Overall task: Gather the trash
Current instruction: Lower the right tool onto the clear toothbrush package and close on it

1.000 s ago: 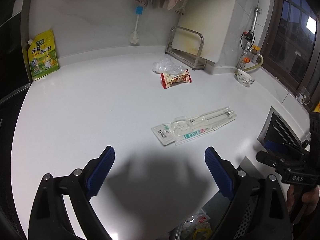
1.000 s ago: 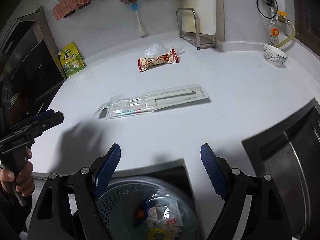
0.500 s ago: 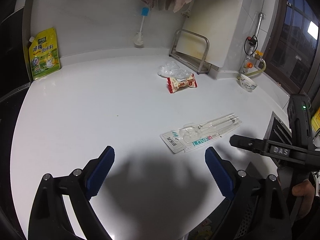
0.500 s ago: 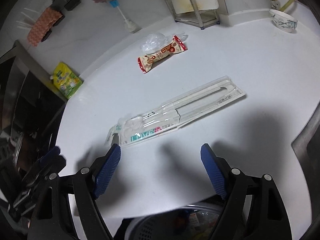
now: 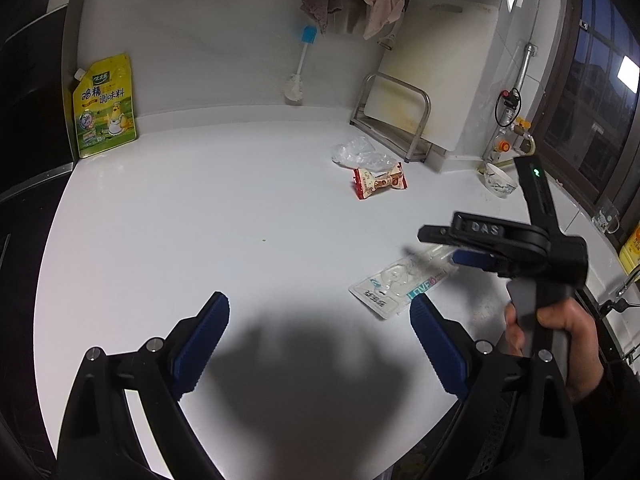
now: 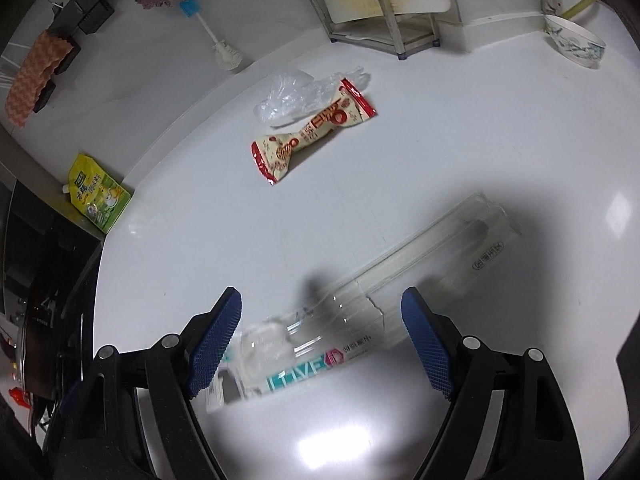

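Observation:
A long clear plastic toothbrush package point(image 6: 360, 308) lies on the white counter point(image 6: 480, 140); it also shows in the left wrist view point(image 5: 396, 284). My right gripper point(image 6: 320, 336) is open, low over the package, its fingers on either side of it. A red and cream snack wrapper point(image 6: 312, 136) and a crumpled clear plastic bag point(image 6: 296, 92) lie further back. My left gripper point(image 5: 320, 340) is open and empty above the bare counter, left of the package. The right gripper point(image 5: 452, 244) shows in the left wrist view above the package.
A yellow seasoning pouch point(image 5: 105, 106) leans on the back wall at left. A metal rack with a cutting board point(image 5: 400, 116) stands at the back. A small bowl point(image 6: 576, 42) sits at the back right. A brush point(image 5: 298, 76) leans on the wall.
My right gripper has moved forward and down over the toothbrush package, which now lies between its open fingers. The left gripper has hardly moved.

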`<action>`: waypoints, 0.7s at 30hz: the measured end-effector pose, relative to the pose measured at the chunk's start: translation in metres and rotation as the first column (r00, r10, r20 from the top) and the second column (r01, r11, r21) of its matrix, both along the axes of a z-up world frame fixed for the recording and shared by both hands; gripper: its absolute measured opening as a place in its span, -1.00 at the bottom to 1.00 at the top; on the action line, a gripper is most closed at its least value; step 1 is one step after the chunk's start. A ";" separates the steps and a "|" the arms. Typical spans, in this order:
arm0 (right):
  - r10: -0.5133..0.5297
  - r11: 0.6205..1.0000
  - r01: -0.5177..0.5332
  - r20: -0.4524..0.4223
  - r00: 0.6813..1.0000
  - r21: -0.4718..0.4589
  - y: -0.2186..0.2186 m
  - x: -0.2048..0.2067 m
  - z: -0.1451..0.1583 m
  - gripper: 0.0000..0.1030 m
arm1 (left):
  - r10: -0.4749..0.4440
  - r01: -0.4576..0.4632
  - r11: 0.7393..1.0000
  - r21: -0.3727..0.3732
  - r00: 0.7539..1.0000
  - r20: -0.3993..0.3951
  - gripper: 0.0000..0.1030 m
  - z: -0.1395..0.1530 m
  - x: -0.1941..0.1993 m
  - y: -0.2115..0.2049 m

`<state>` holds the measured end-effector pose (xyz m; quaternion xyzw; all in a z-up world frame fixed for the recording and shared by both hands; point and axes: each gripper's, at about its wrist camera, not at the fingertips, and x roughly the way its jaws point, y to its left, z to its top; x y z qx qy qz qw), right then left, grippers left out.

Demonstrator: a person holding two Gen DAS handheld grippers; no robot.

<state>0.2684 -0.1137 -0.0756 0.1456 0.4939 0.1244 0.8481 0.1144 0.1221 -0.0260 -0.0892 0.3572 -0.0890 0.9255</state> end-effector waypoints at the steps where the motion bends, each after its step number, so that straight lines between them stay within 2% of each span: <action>1: -0.001 1.000 0.001 0.002 1.000 -0.011 0.002 0.005 0.000 0.53 | -0.001 0.001 1.000 0.000 1.000 -0.002 0.75 0.000 0.000 0.001; 4: -0.019 0.998 0.020 0.014 1.000 -0.053 0.003 0.010 0.004 0.52 | -0.003 0.003 1.000 -0.005 1.000 -0.007 0.75 -0.002 0.000 0.003; 12: -0.174 0.977 0.176 0.031 0.984 -0.117 -0.006 -0.029 -0.003 0.52 | 0.003 -0.003 1.000 0.003 1.000 0.012 0.75 -0.001 -0.002 0.008; 16: -0.221 0.947 0.226 0.049 0.974 -0.230 0.013 -0.039 -0.006 0.52 | 0.011 -0.011 1.000 0.000 1.000 0.015 0.75 0.000 -0.007 0.015; 21: -0.316 0.922 0.313 0.027 0.948 -0.228 0.024 -0.046 -0.015 0.52 | 0.021 -0.021 1.000 -0.010 1.000 0.018 0.75 0.002 -0.013 0.025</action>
